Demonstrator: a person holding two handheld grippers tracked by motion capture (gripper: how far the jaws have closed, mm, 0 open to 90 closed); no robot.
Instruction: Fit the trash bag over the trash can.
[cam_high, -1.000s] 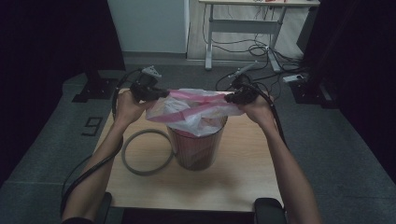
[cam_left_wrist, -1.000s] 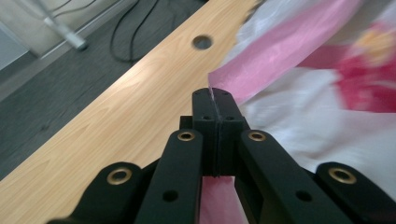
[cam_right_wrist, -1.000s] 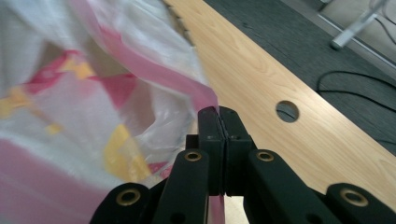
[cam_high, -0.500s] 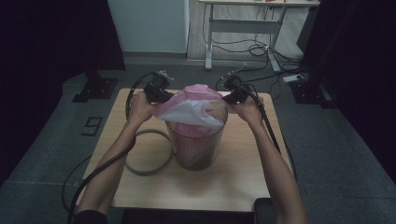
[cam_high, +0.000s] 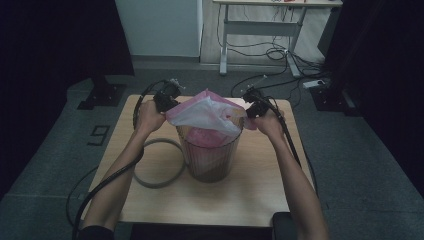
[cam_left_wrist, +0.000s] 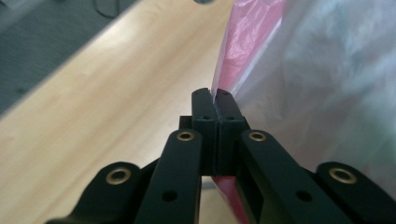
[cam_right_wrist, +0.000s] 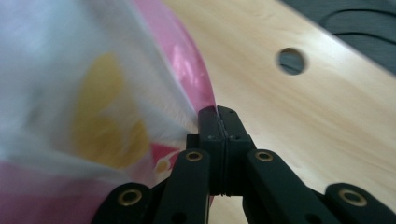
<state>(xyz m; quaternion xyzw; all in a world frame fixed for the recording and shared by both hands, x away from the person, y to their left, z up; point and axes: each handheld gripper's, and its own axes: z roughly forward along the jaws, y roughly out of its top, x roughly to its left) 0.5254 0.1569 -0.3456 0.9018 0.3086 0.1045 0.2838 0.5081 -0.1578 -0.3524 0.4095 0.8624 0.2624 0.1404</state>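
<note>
A pink and white plastic bag (cam_high: 206, 114) is stretched between the two grippers, above the mouth of a translucent bin (cam_high: 210, 155) that stands on the wooden table (cam_high: 240, 195). The left gripper (cam_high: 167, 102) is clenched on the bag's edge: in the left gripper view its jaws are pressed together with the pink film (cam_left_wrist: 243, 42) pinched between the tips (cam_left_wrist: 214, 100), and the bag spreads away to the right of the jaws. The right gripper (cam_high: 250, 107) is likewise clamped on the opposite edge; in the right gripper view the jaws (cam_right_wrist: 218, 116) are closed on the film, with the bag (cam_right_wrist: 93, 93) billowing to their left and the table's cable hole (cam_right_wrist: 290, 60) seen beyond on the right. Seen from the high view, the bag's middle sags from the grippers towards the bin, and its lower part hangs inside the bin's rim, showing pink through the wall. What else lies in the bin cannot be told. A grey ring (cam_high: 150, 170) lies flat on the table below the left gripper, just beside the bin's base. A cable (cam_high: 110, 180) trails from the left gripper along the forearm.
</note>
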